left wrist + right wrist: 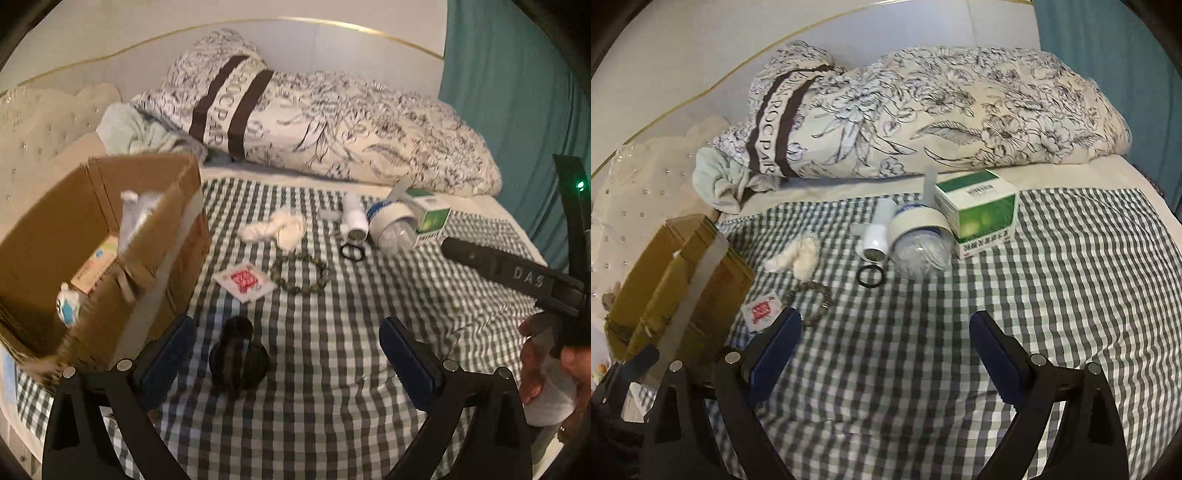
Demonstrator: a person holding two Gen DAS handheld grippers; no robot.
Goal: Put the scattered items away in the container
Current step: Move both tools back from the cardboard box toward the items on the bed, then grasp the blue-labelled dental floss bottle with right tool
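I read the tidy-up as partly done. The open brown cardboard box (110,236) stands at the left of the bed on the grey-and-white checked cloth (332,350), and in the left wrist view it already holds a flat tan packet (96,264), a small white-and-blue bottle (68,308) and a white tube-like item (133,216) leaning against its wall.

Plenty is left on the cloth. Nearest my left claw (288,354) lies a dark crumpled lump (238,354), perhaps fabric, though it is too blurred to be sure. Farther off are a white sachet with a red print (244,282), a ring of greenish beads (301,275) just right of it, a wad of white cloth (275,229), a black hair band (352,251), a white cylinder (355,218), a clear plastic bottle with a blue-and-white label (393,229) on its side, and a green-and-white carton (428,219) touching that bottle.

Both claws are spread wide and carry nothing. My left one hovers with the dark lump between its blue pads (173,350), not touching it. My right claw (882,347) hangs over bare cloth, with the bottle and carton beyond it.

I judge roughly a third is packed, and the dark lump looks like the next pick.
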